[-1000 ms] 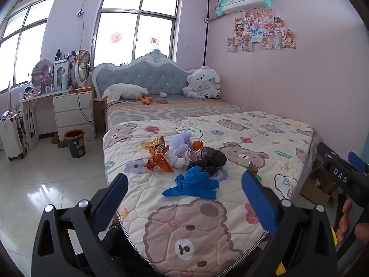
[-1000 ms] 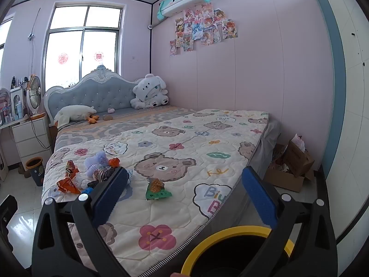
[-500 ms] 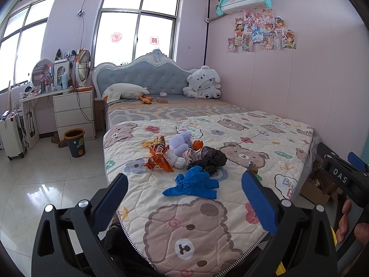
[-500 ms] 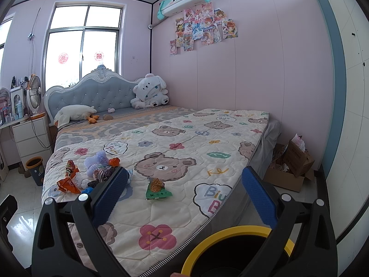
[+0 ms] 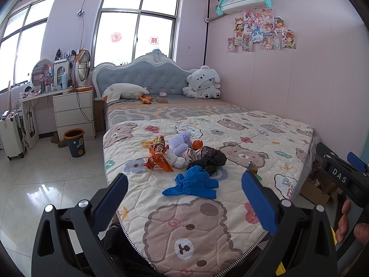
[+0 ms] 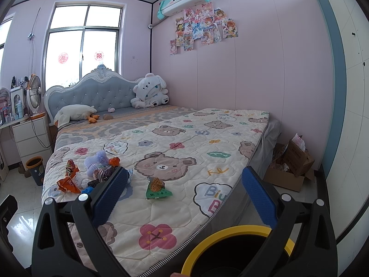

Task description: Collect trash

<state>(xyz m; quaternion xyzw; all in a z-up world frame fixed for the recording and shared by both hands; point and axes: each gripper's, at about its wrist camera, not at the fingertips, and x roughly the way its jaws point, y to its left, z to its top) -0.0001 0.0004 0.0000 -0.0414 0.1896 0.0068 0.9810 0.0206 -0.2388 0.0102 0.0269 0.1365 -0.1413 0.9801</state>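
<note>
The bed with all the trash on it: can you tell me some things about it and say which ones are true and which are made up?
1. A blue glove lies on the bed. True.
2. The left gripper is holding the glove. False: its fingers are wide open and hold nothing.
3. The green wrapper lies apart from the trash pile. True.
4. The right gripper is shut. False: it is open.
5. The yellow-rimmed bin sits on the bed. False: it is below the bed's edge.
</note>
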